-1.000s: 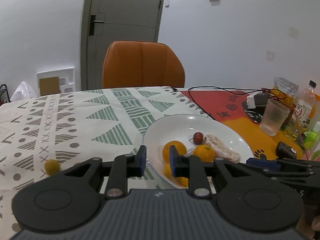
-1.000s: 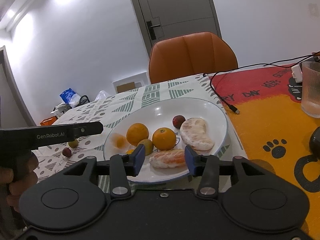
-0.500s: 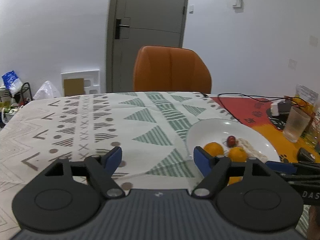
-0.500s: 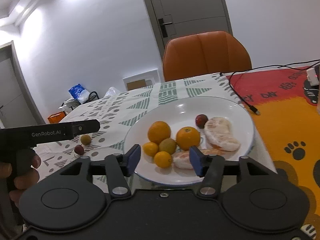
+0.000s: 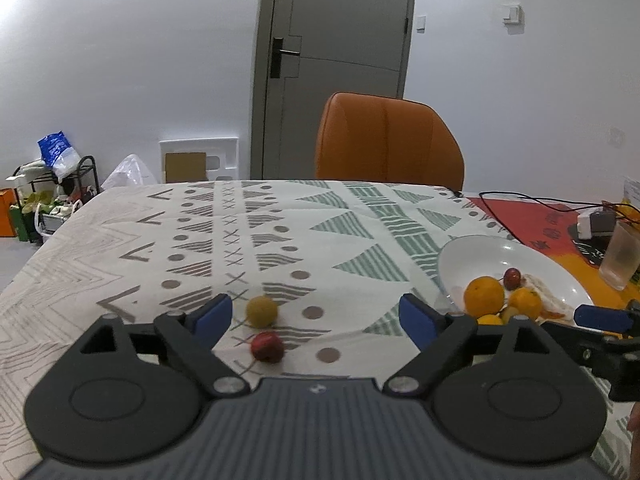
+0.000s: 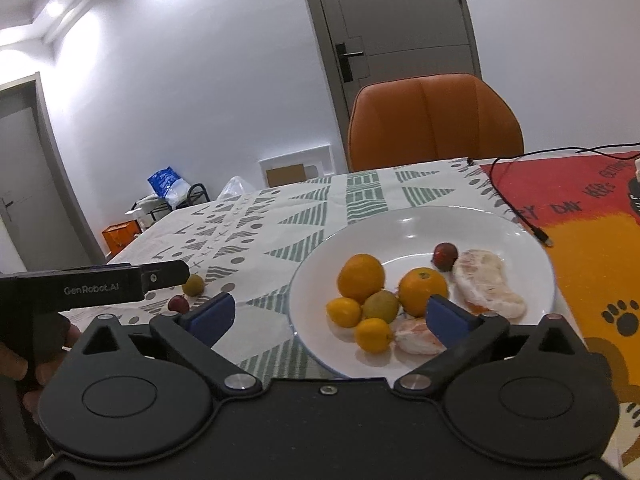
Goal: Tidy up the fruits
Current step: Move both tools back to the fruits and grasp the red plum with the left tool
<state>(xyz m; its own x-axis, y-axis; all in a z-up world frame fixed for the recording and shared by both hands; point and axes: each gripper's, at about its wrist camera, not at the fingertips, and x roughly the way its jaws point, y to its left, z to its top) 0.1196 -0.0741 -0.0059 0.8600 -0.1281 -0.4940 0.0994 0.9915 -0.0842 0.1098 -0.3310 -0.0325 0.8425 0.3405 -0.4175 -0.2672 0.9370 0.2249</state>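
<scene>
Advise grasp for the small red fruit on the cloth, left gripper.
Take the small red fruit across its round middle, dropping the open left gripper from above and shifting left. Set the fingers left-right so the yellow-green fruit just behind stays clear.

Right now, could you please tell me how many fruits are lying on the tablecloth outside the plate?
2: a small yellow-green fruit and a small red fruit just nearer the camera, both between the open left tongs. Others could be hidden behind the tongs' body.

The left gripper (image 5: 316, 316) is hovering with its jaws spread wide, blue fingertips (image 5: 210, 314) far apart. The right gripper (image 6: 330, 316) is likewise gaping wide, held level and gripping nothing.
</scene>
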